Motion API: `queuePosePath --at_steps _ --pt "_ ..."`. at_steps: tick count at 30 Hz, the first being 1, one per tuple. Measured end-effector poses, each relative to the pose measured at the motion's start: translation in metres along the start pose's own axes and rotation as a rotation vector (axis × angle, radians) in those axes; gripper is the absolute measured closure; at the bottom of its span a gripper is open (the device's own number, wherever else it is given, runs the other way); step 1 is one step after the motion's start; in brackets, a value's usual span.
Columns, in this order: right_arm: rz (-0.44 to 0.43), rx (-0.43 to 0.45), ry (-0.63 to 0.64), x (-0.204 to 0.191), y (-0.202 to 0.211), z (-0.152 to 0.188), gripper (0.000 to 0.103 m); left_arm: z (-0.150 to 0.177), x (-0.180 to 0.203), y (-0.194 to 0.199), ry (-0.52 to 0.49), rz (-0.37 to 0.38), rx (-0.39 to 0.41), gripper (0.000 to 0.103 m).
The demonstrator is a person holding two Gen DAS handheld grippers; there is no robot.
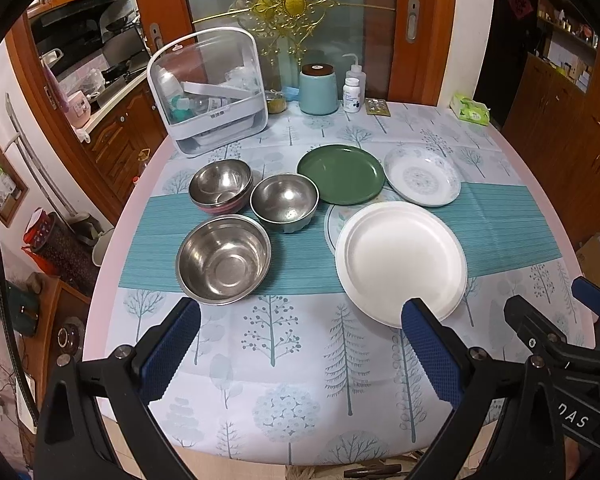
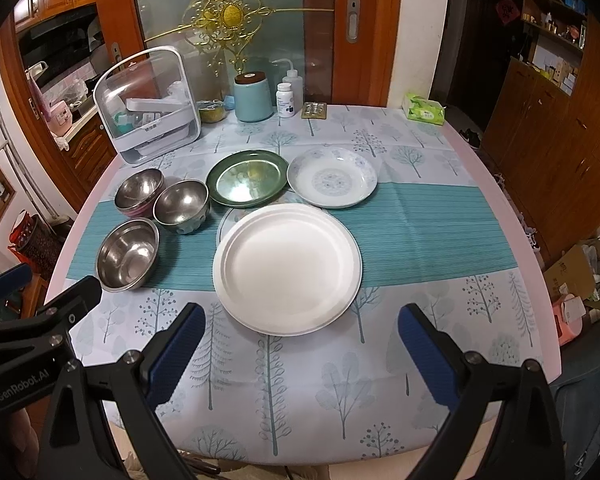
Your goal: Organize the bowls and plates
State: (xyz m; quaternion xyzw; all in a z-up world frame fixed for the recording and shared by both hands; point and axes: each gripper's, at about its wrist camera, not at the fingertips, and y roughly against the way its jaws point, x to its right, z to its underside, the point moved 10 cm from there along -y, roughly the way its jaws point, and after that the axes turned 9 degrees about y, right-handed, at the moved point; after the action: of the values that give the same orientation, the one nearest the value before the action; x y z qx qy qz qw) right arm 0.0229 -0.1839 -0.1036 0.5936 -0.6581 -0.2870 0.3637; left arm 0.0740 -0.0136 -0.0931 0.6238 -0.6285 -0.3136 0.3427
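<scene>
1. Holding my left gripper [image 1: 300, 354] over the near part of the table [image 1: 292, 380], I have its blue pads spread wide with nothing between them.
2. My right gripper [image 2: 302, 354] hangs just beside it, likewise spread and empty.
3. Nearest me lies the white plate [image 2: 286, 266], resting on top of a patterned plate [image 1: 334, 222] of which only the far left rim shows.
4. Behind it sit the green plate [image 2: 246, 178] and, just to its right, the floral plate [image 2: 332, 178], each flat on the tablecloth [image 2: 420, 236].
5. Left of the plates stand the steel bowls: a large bowl [image 1: 223, 260] closest to me, a teal-sided bowl [image 1: 284, 202] beyond it, and a bowl stack [image 1: 221, 186] with a pink-sided one underneath.
6. Along the far edge I see a clear storage box [image 1: 210, 90], a teal canister [image 1: 318, 88], a white bottle [image 1: 351, 94] and a tissue pack [image 1: 470, 109].
</scene>
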Motion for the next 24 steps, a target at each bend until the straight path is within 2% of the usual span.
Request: queuePosePath --at_steps 6,14,17,21,24 --pt "-0.004 0.006 -0.005 0.015 -0.004 -0.008 0.005 -0.011 0.009 -0.002 -0.011 0.0 0.009 0.003" --pt "0.019 0.043 0.019 0.025 -0.002 -0.026 0.005 -0.036 0.02 0.002 -0.047 -0.036 0.061 0.003" --pt "0.022 0.055 0.026 0.031 -0.003 -0.034 0.005 -0.044 0.025 0.001 -0.046 -0.017 0.06 0.003" --pt "0.017 0.071 0.026 0.039 -0.006 -0.047 0.005 -0.052 0.035 -0.007 -0.036 0.047 0.038 0.003" --pt "0.01 0.085 0.031 0.047 -0.011 -0.056 0.005 -0.055 0.042 -0.017 -0.048 0.05 0.019 0.003"
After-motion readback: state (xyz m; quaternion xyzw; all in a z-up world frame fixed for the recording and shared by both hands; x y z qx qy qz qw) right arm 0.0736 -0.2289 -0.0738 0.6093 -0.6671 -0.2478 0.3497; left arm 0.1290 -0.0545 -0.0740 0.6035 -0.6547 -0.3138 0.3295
